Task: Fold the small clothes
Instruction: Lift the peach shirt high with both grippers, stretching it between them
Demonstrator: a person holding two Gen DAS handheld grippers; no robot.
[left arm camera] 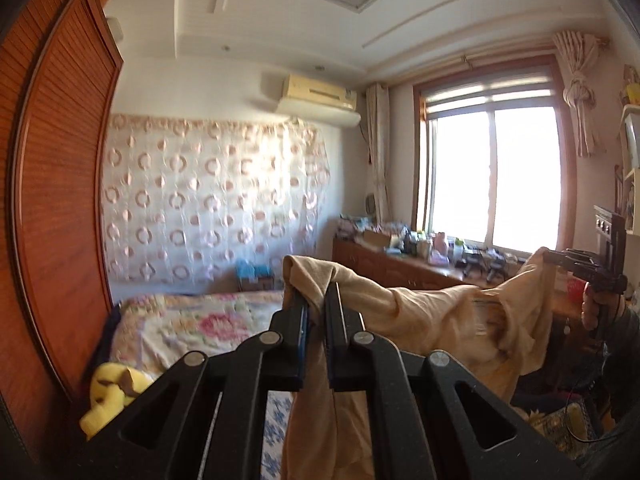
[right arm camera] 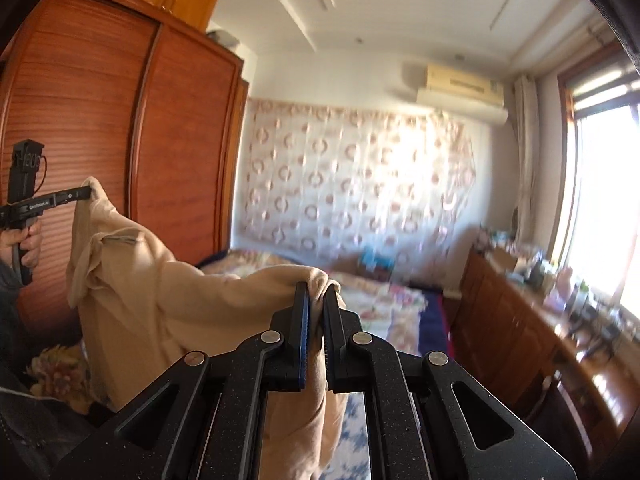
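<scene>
A small beige garment [left arm camera: 424,312] hangs in the air, stretched between both grippers. My left gripper [left arm camera: 318,292] is shut on one top corner of it; the cloth bunches between the fingers and drapes below. My right gripper [right arm camera: 316,292] is shut on the other top corner of the garment [right arm camera: 168,304]. In the left wrist view the right gripper [left arm camera: 550,256] shows at the far right, pinching the cloth's edge. In the right wrist view the left gripper [right arm camera: 89,192] shows at the far left, gripping the cloth. The garment sags in the middle.
A bed with a floral cover [left arm camera: 192,320] lies below and ahead. A tall wooden wardrobe [right arm camera: 120,128] stands at the left. A cluttered wooden cabinet [left arm camera: 400,264] runs under the window [left arm camera: 492,176]. A yellow soft toy [left arm camera: 110,392] lies near the wardrobe.
</scene>
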